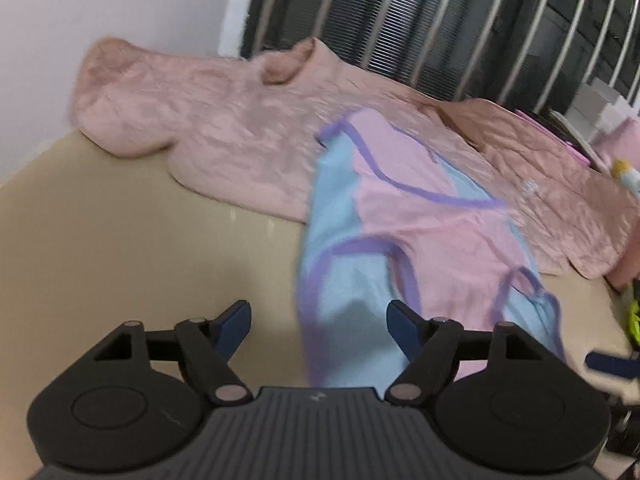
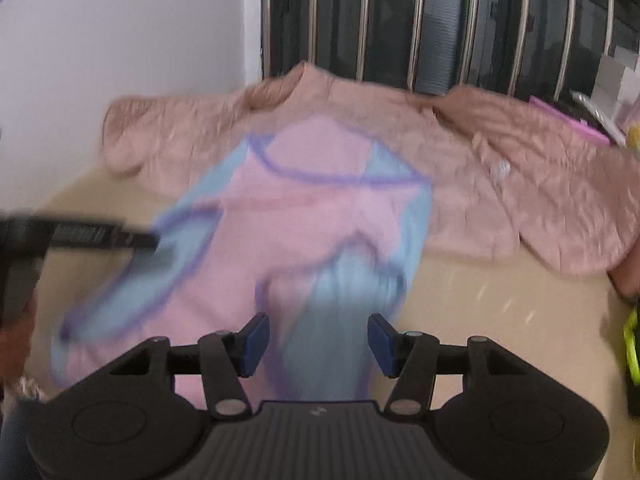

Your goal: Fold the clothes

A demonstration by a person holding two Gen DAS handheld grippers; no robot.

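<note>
Left gripper [image 1: 319, 322]: blue-padded fingers spread wide, nothing between the pads, hovering over the near edge of the small pink and light-blue top with purple trim [image 1: 420, 232]. Right gripper [image 2: 318, 340]: fingers likewise spread, a light-blue fold of the same top [image 2: 304, 216] lying below the gap; contact cannot be confirmed, view is motion-blurred. The top lies crumpled on the beige smooth tabletop [image 1: 120, 220], its far part overlapping the large dusty-pink crinkled jacket [image 1: 208, 128], which is spread flat across the back of the table with sleeves out to both sides. Behind the jacket: white wall [image 1: 100, 8] at left, dark window with vertical metal bars [image 1: 440, 20] at right. Neon-yellow item [image 2: 632, 344] at right table edge, unidentifiable
</note>
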